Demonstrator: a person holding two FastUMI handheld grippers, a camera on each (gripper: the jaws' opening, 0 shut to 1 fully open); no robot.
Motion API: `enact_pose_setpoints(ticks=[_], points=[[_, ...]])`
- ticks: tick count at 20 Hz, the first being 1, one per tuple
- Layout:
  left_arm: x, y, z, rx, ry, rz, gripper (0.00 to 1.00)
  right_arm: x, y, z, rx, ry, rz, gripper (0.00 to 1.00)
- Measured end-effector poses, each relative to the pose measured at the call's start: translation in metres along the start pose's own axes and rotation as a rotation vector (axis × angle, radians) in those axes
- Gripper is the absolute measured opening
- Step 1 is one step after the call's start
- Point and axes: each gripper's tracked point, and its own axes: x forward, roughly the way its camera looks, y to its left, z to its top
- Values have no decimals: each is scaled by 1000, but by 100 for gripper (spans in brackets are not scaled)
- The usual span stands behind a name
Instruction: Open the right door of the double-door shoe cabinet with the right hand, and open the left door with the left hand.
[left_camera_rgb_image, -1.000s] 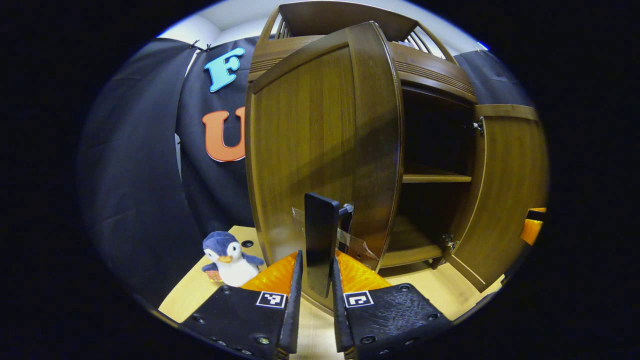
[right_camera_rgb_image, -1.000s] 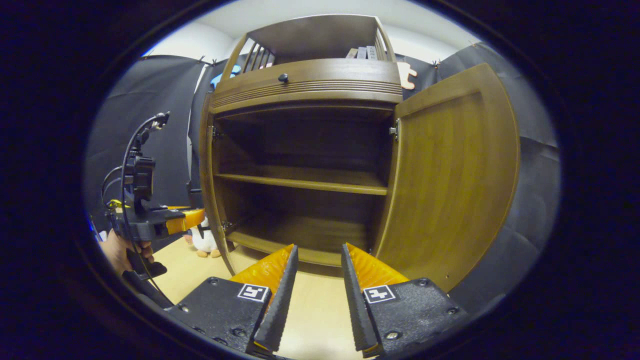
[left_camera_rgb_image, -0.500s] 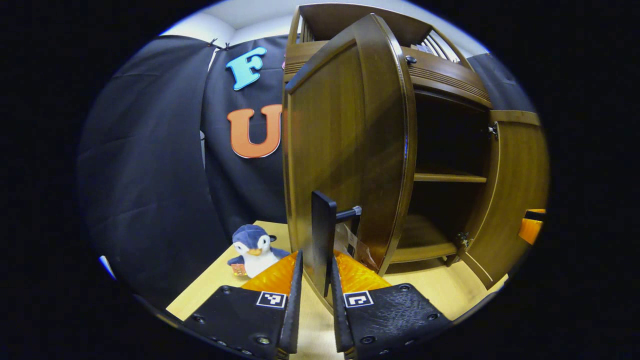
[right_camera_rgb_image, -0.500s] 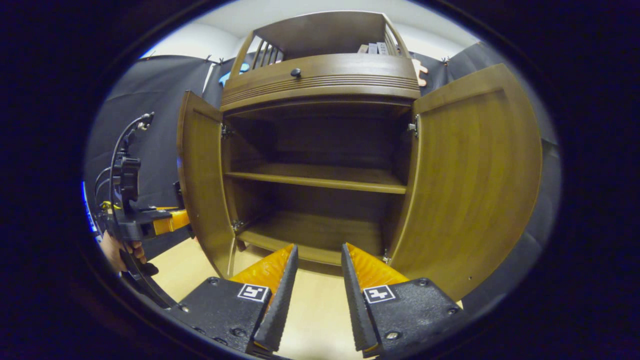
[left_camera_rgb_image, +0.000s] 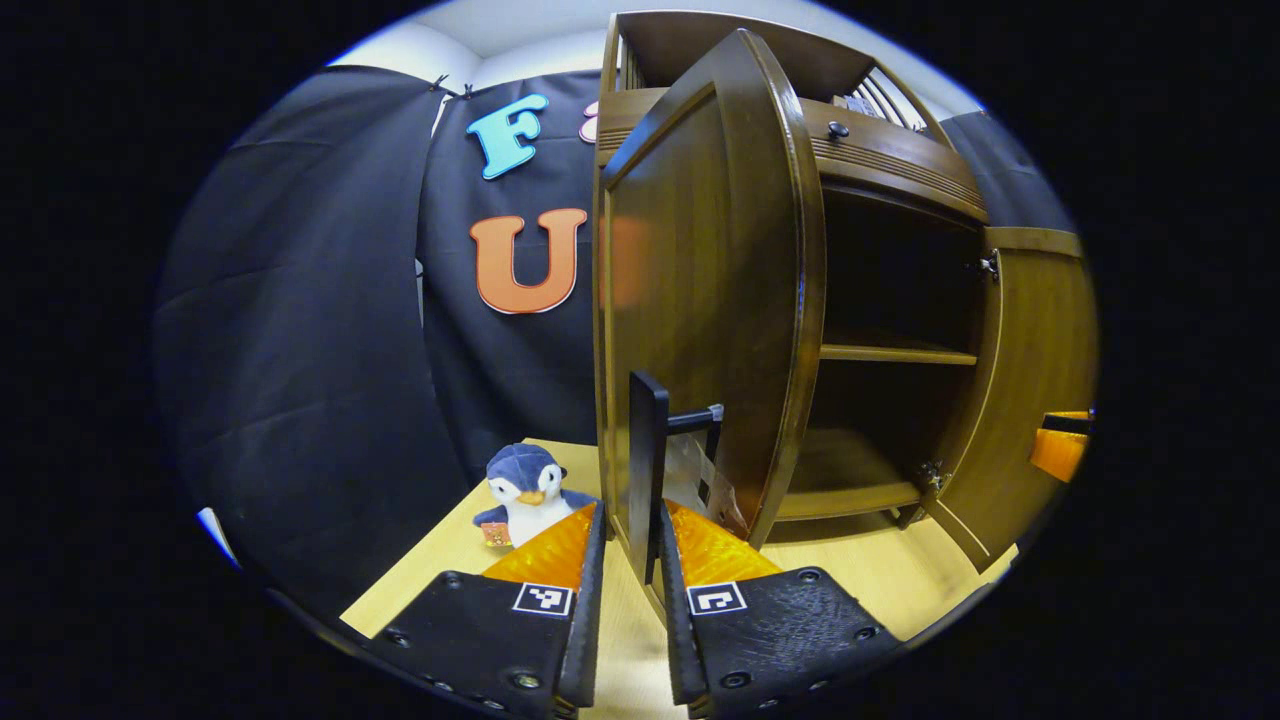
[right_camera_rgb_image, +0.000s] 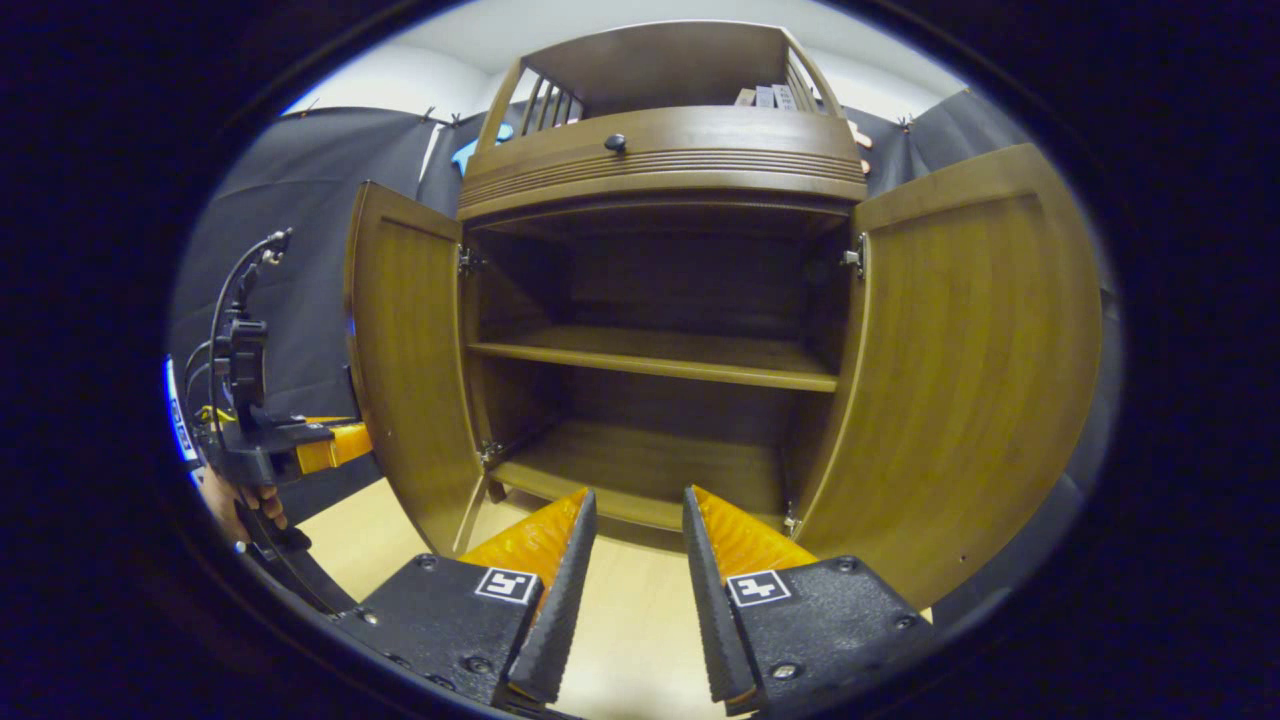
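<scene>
Left gripper view: the left hand-held gripper (left_camera_rgb_image: 628, 560) is clamped on the upright black handle (left_camera_rgb_image: 647, 470) of the left door (left_camera_rgb_image: 700, 300), which stands swung out, its free edge pointing toward the camera and its long axis vertical. A toy penguin (left_camera_rgb_image: 525, 490) sits on the tabletop (left_camera_rgb_image: 430, 570) beside it. In the right gripper view, the right hand-held gripper (right_camera_rgb_image: 635, 560) is released, holding nothing, before the cabinet (right_camera_rgb_image: 660, 170); the right door (right_camera_rgb_image: 980, 370) stands wide open.

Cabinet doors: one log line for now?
left door: open | right door: open | left gripper: shut on handle | right gripper: open, free
</scene>
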Motion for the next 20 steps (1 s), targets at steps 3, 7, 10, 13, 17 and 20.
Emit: enact_pose_setpoints(ticks=[3, 7, 10, 13, 17, 20], points=[[-4, 21, -4, 9, 10, 36, 28, 0, 1, 2, 1, -6, -5, 55], [-15, 48, -10, 3, 29, 80, 34, 7, 5, 8, 2, -6, -4, 55], [-10, 52, -11, -27, 31, 71, 3, 11, 10, 11, -4, -7, -3, 55], [-10, 55, -13, -28, 35, 63, 8, 14, 12, 14, -19, -12, -5, 55], [-21, 87, -16, -8, 34, 115, 9, 17, 14, 14, -21, -13, -11, 55], [-28, 116, -20, -25, 42, 176, 1, 21, 16, 16, -25, -10, -8, 55]])
